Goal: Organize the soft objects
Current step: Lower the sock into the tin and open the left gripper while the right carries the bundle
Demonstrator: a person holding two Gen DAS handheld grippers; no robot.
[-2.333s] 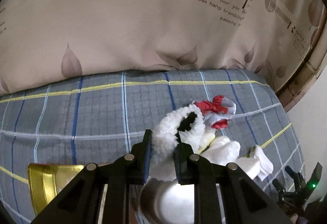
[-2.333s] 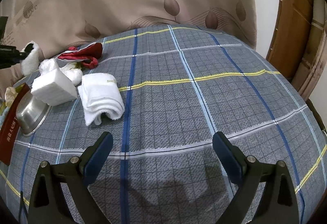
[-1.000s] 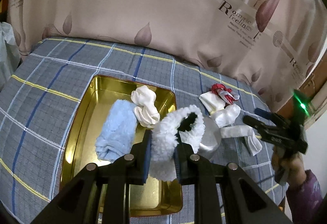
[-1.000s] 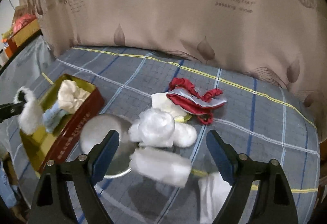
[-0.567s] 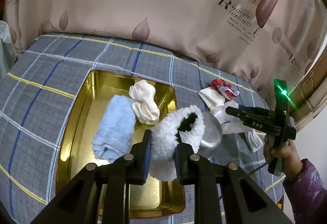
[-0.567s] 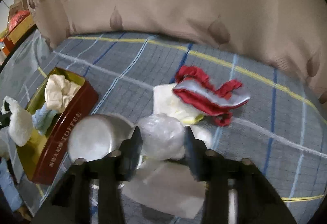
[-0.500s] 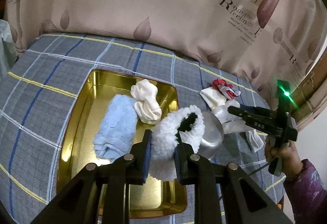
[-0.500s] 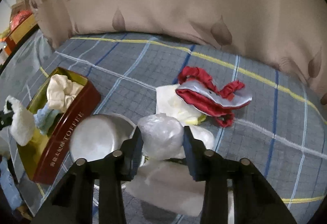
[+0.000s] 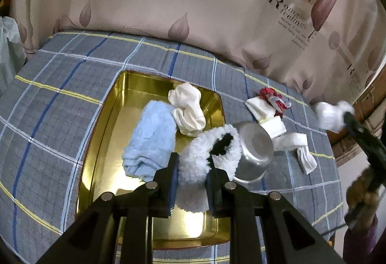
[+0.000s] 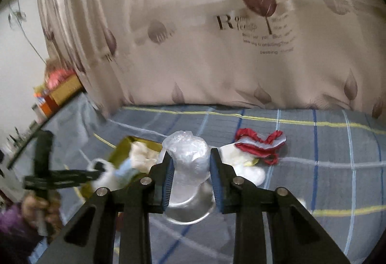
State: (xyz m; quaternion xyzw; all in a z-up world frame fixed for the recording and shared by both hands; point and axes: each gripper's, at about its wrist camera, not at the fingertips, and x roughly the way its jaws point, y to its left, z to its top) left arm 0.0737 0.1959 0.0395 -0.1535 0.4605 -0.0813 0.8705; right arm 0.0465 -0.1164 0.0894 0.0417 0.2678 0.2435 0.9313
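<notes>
Over the gold tin [image 9: 103,119], centre of the left wrist view: left gripper [image 9: 191,182] clamped narrow on a white fleece piece [image 9: 205,155], likely poised to drop it beside the blue towel [image 9: 152,141] and cream cloth [image 9: 188,107] already sorted there. Right gripper [image 10: 190,174] pinches a clear plastic bundle [image 10: 187,155], lifted above the steel bowl [image 10: 190,206]. Red-and-white cloth [image 10: 261,143] lies on the bed [image 10: 337,155], lower right, unsorted.

Steel bowl [image 10: 190,211] mostly hidden behind plastic-wrapped bundle [image 10: 187,158] & fingers; left side of right-wrist pic motion-blurred.
</notes>
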